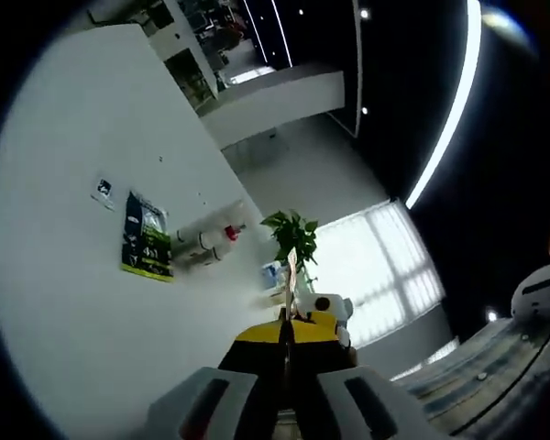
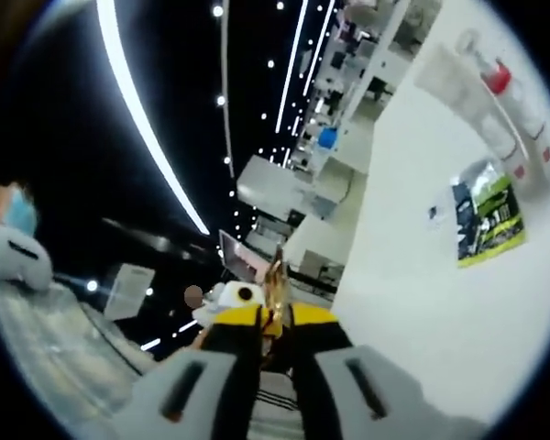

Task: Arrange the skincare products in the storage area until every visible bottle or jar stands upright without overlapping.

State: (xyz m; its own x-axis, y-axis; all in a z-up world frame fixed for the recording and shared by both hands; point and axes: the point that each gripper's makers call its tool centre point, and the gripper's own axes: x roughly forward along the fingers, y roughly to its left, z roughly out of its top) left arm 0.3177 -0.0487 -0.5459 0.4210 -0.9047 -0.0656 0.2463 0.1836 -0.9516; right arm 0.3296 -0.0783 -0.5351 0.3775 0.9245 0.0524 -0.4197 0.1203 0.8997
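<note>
- Left gripper [image 1: 287, 344], bottom centre of the left gripper view: jaws pressed together, nothing between them, aimed at a white wall [image 1: 64, 302], away from any work surface.
- Right gripper [image 2: 277, 335], bottom centre of the right gripper view: jaws narrow, apparently empty, pointing at ceiling lights [image 2: 147, 128].
- White bottles [image 1: 206, 240] at centre left, red-capped, apparently wall-mounted; probably not yet handled.
- Green poster [image 1: 147, 236] just beside them.

Wall [image 1: 64, 302]: smooth matt white. Poster [image 1: 147, 236] on it: glossy print, green/black. Extinguishers [image 1: 206, 243] beside poster: shiny, look like metal w/ red tops. Left gripper [image 1: 285, 353] & right gripper [image 2: 273, 344]: matt grey plastic jaws, yellow/black tips. Ceiling [image 2: 165, 82]: dark, glossy strip lights.
</note>
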